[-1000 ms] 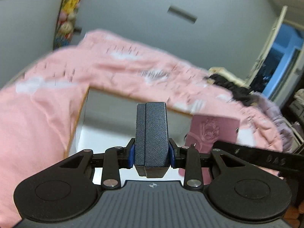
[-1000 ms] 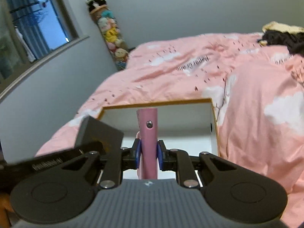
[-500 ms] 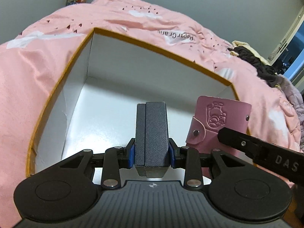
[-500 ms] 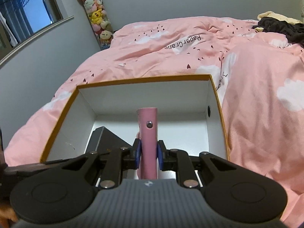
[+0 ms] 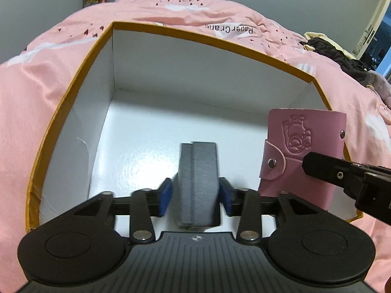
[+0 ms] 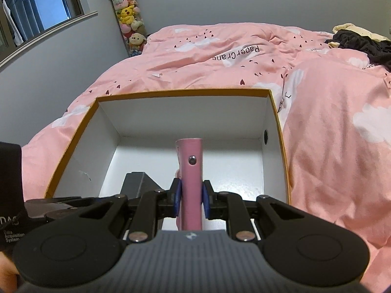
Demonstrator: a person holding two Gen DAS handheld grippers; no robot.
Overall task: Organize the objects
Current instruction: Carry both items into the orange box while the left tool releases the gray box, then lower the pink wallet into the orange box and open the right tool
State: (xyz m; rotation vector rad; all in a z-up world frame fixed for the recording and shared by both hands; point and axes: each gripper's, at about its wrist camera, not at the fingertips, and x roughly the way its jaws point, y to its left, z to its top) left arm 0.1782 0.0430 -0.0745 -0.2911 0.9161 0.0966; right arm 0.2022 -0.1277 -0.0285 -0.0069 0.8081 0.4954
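An open box with an orange rim [image 5: 193, 36] and white inside lies on the pink bed; it also shows in the right wrist view [image 6: 183, 92]. My left gripper [image 5: 195, 193] has its pads slightly apart from a grey wallet [image 5: 198, 183] that stands on the box floor. My right gripper [image 6: 191, 196] is shut on a pink card holder [image 6: 191, 171], held upright inside the box at its right side. The pink card holder [image 5: 303, 146] shows in the left wrist view, the grey wallet [image 6: 136, 183] in the right wrist view.
A pink duvet [image 6: 330, 122] surrounds the box. Dark clothes [image 6: 359, 44] lie at the far right of the bed. A tube of plush toys [image 6: 128, 17] stands in the corner by the grey wall, near a window [image 6: 36, 12].
Both grippers have moved down into the box. The left gripper's pads have opened off the grey wallet, which now rests on the box floor. The right gripper still holds the pink card holder.
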